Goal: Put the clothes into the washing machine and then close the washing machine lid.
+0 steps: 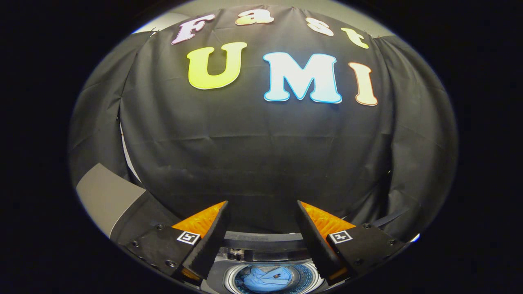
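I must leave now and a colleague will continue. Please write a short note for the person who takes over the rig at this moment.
Gripper: open, fingers wide apart, holding nothing, raised above the washing machine and facing the booth wall.
Clothes: a blue garment lies inside the drum, below and between the fingers.
Lid: not yet closed, the drum opening is uncovered.
Done: the clothes are in the machine.
Left: close the washing machine lid. Where the lid sits cannot be told clearly from this view.

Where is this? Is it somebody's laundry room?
Probably not a real laundry room, more a booth set up for practice. A black cloth wall hangs behind a washing machine, with blue clothes already inside its drum. The gripper is open above it.
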{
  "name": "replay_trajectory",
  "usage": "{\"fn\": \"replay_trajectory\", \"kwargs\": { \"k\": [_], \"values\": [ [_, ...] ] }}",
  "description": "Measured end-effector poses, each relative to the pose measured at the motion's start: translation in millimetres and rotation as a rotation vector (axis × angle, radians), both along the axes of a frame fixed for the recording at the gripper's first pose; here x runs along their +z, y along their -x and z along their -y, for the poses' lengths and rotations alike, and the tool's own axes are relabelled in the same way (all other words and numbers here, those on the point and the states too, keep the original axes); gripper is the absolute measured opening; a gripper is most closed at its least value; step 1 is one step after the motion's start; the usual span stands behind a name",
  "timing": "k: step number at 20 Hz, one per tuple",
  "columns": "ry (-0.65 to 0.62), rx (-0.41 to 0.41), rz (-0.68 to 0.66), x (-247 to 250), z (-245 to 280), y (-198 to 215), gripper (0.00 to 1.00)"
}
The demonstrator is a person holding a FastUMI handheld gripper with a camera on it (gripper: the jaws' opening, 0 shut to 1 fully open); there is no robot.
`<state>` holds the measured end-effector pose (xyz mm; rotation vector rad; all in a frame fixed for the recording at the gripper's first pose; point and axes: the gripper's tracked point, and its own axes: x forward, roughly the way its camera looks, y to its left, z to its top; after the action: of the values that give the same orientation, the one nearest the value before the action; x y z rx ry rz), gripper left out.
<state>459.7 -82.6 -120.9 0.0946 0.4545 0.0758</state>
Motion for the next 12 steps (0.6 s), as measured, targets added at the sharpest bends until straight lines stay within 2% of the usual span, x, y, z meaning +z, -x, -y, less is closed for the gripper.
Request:
{"fn": "replay_trajectory", "kwargs": {
  "k": [12],
  "values": [
    [0.005,-0.011,0.076,-2.8,-0.7,35.5,0.99]
  ]
}}
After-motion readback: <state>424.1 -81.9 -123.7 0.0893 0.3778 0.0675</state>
